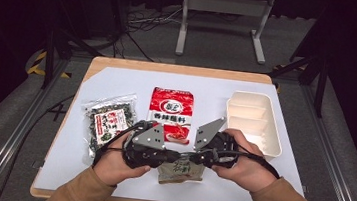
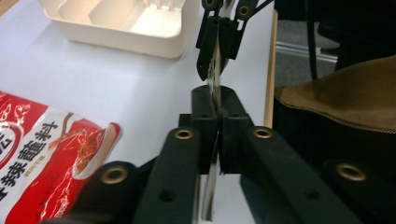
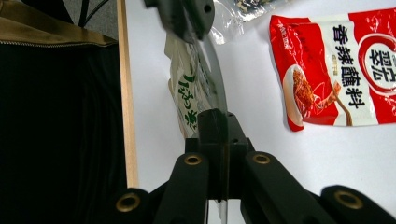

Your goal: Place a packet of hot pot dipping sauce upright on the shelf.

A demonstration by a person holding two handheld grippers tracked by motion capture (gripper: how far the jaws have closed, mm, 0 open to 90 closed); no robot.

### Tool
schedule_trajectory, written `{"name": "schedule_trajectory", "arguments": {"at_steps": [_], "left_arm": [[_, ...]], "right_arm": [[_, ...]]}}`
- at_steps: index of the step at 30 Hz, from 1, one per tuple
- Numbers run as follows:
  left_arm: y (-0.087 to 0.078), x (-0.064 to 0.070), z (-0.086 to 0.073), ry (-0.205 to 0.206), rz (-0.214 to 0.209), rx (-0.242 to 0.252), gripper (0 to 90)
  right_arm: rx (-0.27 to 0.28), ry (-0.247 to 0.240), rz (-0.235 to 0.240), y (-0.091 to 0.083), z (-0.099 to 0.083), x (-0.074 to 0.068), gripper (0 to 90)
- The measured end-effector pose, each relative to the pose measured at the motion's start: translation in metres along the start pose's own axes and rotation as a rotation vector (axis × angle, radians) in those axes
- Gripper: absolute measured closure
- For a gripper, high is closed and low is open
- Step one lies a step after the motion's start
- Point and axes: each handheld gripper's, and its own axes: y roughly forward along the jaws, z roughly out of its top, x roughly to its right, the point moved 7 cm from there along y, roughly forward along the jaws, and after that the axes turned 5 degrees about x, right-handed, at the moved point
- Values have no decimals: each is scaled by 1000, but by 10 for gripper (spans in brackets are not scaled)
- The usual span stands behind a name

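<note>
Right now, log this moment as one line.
left gripper: shut on green-lettered packet | right gripper: shut on same packet | packet held between both, near table's front edge

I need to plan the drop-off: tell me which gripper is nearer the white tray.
Right. The right gripper sits just left of the white tray, near its front corner. The left gripper is farther left; both clamp the green packet.

A red seasoning packet (image 1: 170, 115) with white Chinese lettering lies flat at the middle of the table (image 1: 118, 81). To its left, well apart, lies a clear bag of dark dried seaweed (image 1: 108, 121) with a red label. On the right stands a cream divided plastic tray (image 1: 253, 121). Beyond the far edge, a grey metal stand (image 1: 223, 22) rests on the floor.
</note>
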Motion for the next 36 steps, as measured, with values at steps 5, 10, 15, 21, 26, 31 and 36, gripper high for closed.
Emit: {"name": "schedule_trajectory", "arguments": {"at_steps": [5, 10, 15, 21, 26, 31, 36], "left_arm": [[-8, -4, 2, -30, -4, 53, 635], [-15, -13, -7, -55, 30, 64, 543], [-20, -21, -13, -87, 49, 79, 517], [-21, -27, -17, -107, 59, 80, 511], [-22, -31, -19, -115, 74, 79, 510], [-23, -35, -23, -128, 89, 77, 510], [-24, -38, -26, -135, 98, 78, 512]], "right_arm": [[-10, 20, -10, -8, -4, 5, 900], [15, 27, -41, -23, -6, 15, 900], [39, 33, -84, -43, -7, 30, 900], [52, 33, -122, -59, -8, 47, 900], [50, 31, -147, -62, -10, 57, 900], [58, 31, -179, -67, -11, 71, 900], [68, 39, -209, -74, -11, 82, 900]]}}
